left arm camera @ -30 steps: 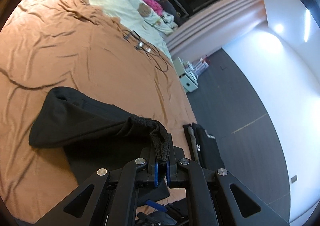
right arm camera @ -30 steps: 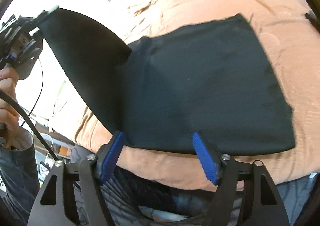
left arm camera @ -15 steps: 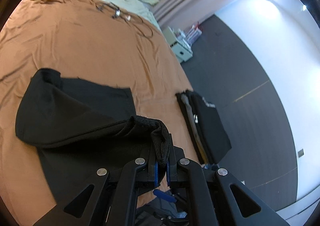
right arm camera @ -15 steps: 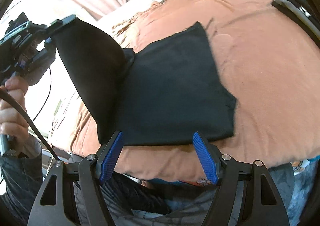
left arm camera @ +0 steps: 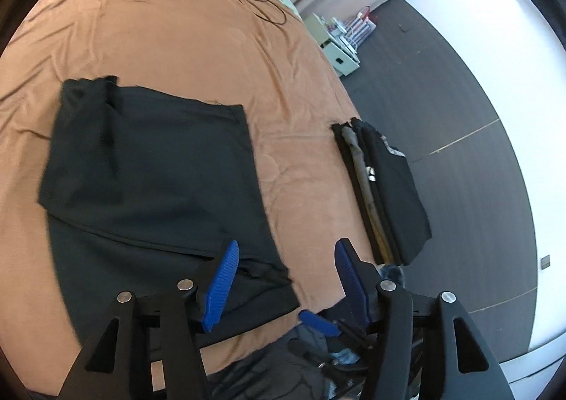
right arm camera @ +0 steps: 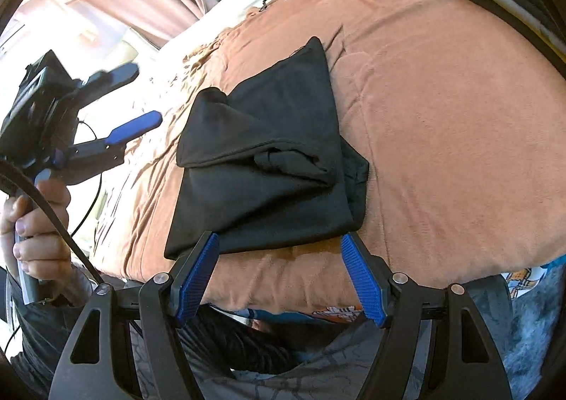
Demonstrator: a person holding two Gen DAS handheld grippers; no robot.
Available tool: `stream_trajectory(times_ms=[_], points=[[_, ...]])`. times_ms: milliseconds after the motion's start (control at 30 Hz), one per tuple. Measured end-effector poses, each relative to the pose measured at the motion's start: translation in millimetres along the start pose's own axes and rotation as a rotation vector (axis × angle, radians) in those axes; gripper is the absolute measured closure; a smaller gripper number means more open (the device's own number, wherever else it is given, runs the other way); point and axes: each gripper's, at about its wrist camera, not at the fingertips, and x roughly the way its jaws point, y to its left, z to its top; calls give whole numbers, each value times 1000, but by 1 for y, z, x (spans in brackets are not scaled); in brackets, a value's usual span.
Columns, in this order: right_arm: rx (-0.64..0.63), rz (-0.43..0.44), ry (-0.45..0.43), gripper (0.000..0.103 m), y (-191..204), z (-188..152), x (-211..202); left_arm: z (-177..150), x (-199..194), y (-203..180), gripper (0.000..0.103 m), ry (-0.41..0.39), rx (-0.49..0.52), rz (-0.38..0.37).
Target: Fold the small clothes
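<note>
Already one fold is laid: the black garment [left arm camera: 152,184] lies doubled on the bed [left arm camera: 198,39], its top layer bunched and uneven near the front edge. My left gripper [left arm camera: 283,279] hangs above it with fingers apart and empty; my right gripper [right arm camera: 283,279] is likewise spread, holding nothing. A folded stack [left arm camera: 385,187] waits nearby. I judge smoothing and another fold remain.

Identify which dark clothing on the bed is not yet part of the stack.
The black garment lying alone mid-bed, one flap folded over; the others form the folded stack at the bed's edge.
</note>
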Motion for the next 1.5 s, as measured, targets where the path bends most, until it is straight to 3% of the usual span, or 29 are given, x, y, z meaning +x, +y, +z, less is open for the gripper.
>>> stream_trajectory(times_ms=[100,233,533,833,1067,1133,1167,1200,1233,1500], points=[[9,12,-2,33,-3,5,4,-5,-11,13,44,-11,1,57],[57,36,20,54,-13,13,15,-12,-18,37,44,-11,-22,122],[129,16,41,60,-28,22,31,-36,-27,86,45,24,-79,260],[67,-57,56,61,-17,31,41,-58,-18,114,47,74,-100,305],[-78,-155,73,62,8,45,50,-70,1,127,58,126,-107,335],[-90,-165,65,73,11,48,50,-72,1,127,60,122,-96,341],[-93,-165,61,78,12,49,50,-73,1,127,67,119,-90,347],[-93,-157,57,91,12,50,49,-73,1,128,79,117,-87,352],[-92,-150,57,98,12,50,48,-73,1,130,82,119,-89,355],[-51,-95,39,100,9,40,29,-75,-5,136,94,116,-77,352]])
